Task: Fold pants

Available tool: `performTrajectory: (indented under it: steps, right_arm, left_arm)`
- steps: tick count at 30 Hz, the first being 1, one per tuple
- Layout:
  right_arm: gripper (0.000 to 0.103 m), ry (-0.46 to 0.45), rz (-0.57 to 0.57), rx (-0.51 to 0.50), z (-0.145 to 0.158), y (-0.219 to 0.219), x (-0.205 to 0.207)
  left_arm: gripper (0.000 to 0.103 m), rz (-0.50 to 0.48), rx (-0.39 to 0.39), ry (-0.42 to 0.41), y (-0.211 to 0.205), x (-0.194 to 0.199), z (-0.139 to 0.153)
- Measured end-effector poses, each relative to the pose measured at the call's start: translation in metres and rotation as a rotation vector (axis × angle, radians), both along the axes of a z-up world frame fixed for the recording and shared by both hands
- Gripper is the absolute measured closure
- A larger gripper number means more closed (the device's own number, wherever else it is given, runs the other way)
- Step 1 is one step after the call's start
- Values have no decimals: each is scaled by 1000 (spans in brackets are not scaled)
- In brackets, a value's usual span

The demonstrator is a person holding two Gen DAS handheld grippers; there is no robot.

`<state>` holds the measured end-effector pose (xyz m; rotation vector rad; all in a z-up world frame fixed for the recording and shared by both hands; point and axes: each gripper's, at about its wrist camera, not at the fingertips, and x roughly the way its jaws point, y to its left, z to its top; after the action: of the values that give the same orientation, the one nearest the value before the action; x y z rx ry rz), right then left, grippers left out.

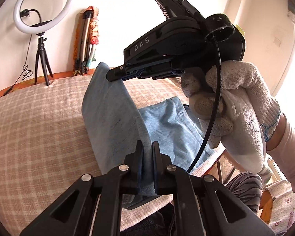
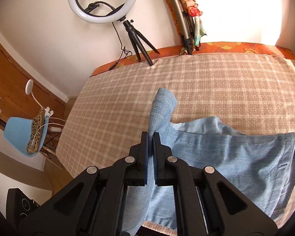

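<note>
Light blue denim pants (image 1: pixel 112 118) lie on a checked beige bedcover (image 1: pixel 39 118). My left gripper (image 1: pixel 147 147) is shut on a raised fold of the pants. My right gripper (image 1: pixel 116 74) shows in the left wrist view, held by a gloved hand (image 1: pixel 236 106), pinching the far end of the same raised fold. In the right wrist view my right gripper (image 2: pixel 151 137) is shut on the denim, with a tip of cloth sticking up past the fingers. The rest of the pants (image 2: pixel 226 153) lies flat to the right, on the bedcover (image 2: pixel 206 82).
A ring light on a small tripod (image 2: pixel 102 4) stands at the bed's far edge against the wall. Folded tripods with a patterned cloth (image 2: pixel 186 19) lean there too. A blue chair (image 2: pixel 21 135) with cables stands left of the bed. A wooden stool (image 1: pixel 265 200) is at the right.
</note>
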<state>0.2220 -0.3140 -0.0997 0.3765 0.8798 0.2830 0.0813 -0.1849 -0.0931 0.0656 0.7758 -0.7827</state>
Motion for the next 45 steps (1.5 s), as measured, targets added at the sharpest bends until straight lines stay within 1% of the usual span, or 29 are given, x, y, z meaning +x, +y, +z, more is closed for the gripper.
performTrajectory:
  steps: [4,7,14,21,25,27,28,29,32,34,35,37,39,41,44,45]
  right_arm:
    - [98,-15,-51,8,1,-40,-16]
    - [98,-15,-93,14,-2,-71,-27]
    - [98,-4,-187,26,-17,-143,-49]
    - [98,24,-273,61,-49,-210,-70]
    - [102,34,-326,59,-70,-240,-78]
    - [102,40,-350,99,-80,-258,-82]
    - [102,43,-347,115,-85,-264,-83]
    - [102,45,-330,128,-89,-268,-83]
    - [101,53,-315,127,-99,-274,-89]
    - [101,67,-288,160,-108,-273,-91]
    - [100,69,-269,184,-112,-271,-92]
    - [91,60,-245,193,-117,-263,-95]
    - [76,54,-209,173,-121,-250,-95]
    - [74,56,-190,121,-124,-236,-93]
    - [74,72,-191,11,-130,-217,-86]
    - [74,75,-191,-6,-132,-213,-84]
  left_arm:
    - [98,-62,2,-7,-35,-5,1]
    - [98,-104,0,7,-61,-6,-2]
    - [99,-200,6,35,-124,-7,-17]
    - [99,-282,23,87,-187,-6,-42]
    - [99,-317,50,107,-213,-11,-59]
    - [103,-331,60,122,-223,-10,-68]
    - [103,-338,65,125,-228,-10,-72]
    - [103,-344,72,123,-233,-11,-75]
    - [103,-368,84,138,-242,-14,-84]
    - [103,-380,101,126,-247,-14,-86]
    - [103,-384,104,126,-245,-15,-86]
    - [103,-382,108,139,-239,-16,-85]
    - [103,-379,112,123,-229,-18,-81]
    - [103,-368,131,79,-215,-21,-76]
    - [103,-326,171,45,-189,-18,-74]
    - [103,-309,180,40,-180,-14,-74]
